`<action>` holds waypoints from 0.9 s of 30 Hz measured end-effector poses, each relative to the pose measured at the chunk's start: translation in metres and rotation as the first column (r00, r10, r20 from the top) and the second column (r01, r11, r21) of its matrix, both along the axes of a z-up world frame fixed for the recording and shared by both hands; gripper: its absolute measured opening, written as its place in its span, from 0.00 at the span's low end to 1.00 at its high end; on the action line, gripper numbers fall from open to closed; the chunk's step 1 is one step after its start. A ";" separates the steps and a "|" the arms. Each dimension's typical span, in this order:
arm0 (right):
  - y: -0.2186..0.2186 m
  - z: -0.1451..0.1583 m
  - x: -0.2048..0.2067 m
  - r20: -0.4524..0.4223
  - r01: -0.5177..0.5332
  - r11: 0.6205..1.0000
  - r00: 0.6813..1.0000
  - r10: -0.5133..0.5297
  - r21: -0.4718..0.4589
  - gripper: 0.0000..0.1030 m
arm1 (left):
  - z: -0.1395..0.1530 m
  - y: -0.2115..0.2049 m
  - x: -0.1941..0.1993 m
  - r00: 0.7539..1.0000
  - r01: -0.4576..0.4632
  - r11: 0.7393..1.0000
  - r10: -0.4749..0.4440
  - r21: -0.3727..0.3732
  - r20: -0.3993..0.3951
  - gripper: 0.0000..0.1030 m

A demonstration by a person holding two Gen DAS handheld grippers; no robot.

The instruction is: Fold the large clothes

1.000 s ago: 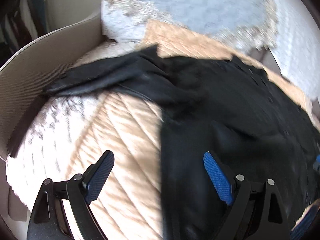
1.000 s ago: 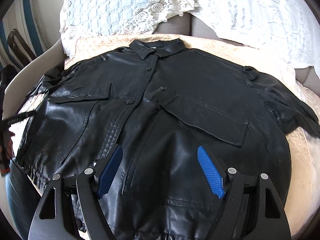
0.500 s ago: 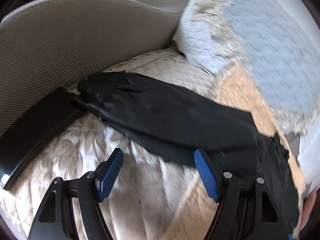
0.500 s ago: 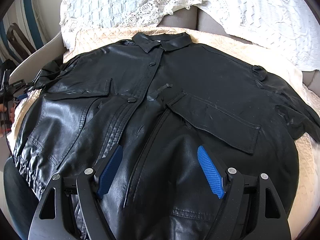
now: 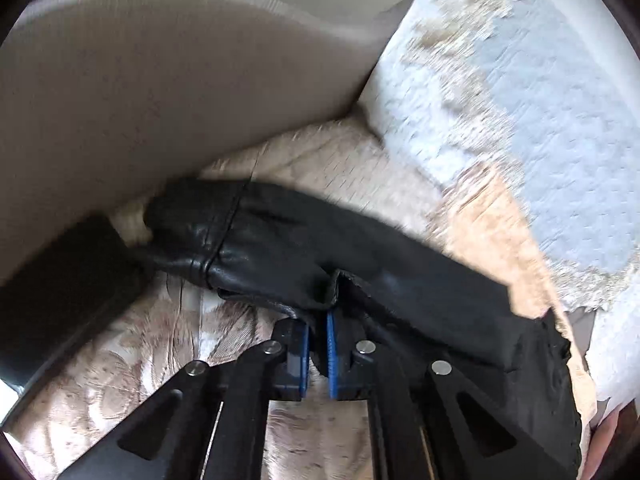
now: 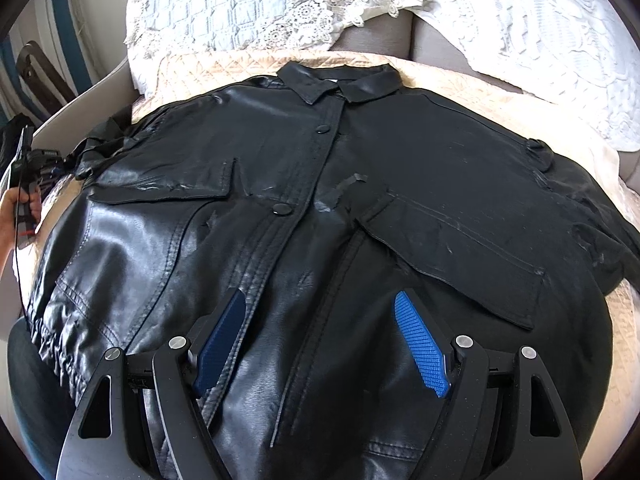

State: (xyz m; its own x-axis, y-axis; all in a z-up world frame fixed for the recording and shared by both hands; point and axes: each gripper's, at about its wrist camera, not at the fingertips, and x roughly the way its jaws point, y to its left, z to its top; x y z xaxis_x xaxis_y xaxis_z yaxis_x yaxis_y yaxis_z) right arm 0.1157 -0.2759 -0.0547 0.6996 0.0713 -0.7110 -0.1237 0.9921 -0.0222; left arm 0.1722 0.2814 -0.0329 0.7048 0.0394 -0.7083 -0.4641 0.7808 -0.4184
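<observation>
Through the left wrist view, somewhat blurred, our left gripper [image 5: 318,338] seems pinched on the black leather jacket's sleeve [image 5: 280,252]; through the right, our right gripper [image 6: 324,340] hangs spread over the black leather jacket [image 6: 320,208], flat and unfolded on the quilted beige cover [image 6: 224,64].

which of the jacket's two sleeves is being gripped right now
The sleeve at the jacket's left edge in the right wrist view, beside the sofa arm. The left gripper is pinching its edge; the other sleeve lies untouched.
</observation>
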 end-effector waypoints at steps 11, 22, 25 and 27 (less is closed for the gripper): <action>-0.009 0.004 -0.014 0.025 0.025 0.998 0.999 -0.026 0.052 0.75 | 0.144 -0.134 -0.002 0.888 0.316 0.935 -0.351 0.159 0.298 0.04; -0.031 0.006 -0.028 0.017 0.061 0.991 0.998 -0.064 0.120 0.75 | 0.064 -0.344 0.026 0.614 0.780 0.611 -0.789 0.137 0.024 0.22; -0.037 0.007 -0.028 0.015 0.063 0.988 0.998 -0.066 0.138 0.75 | 0.066 -0.342 0.010 0.584 0.798 0.590 -0.807 0.125 0.083 0.31; -0.038 0.009 -0.025 0.018 0.070 0.987 0.997 -0.074 0.143 0.75 | 0.074 -0.321 0.004 0.622 0.759 0.639 -0.768 0.124 0.154 0.44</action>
State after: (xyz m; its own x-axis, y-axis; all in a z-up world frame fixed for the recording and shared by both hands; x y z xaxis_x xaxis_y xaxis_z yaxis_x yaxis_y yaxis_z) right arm 0.0911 -0.3137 -0.0458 0.7230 0.1196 -0.6804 -0.0529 0.9916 0.1181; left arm 0.1765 -0.0391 0.0409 0.6052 -0.5441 -0.5811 0.3850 0.8390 -0.3846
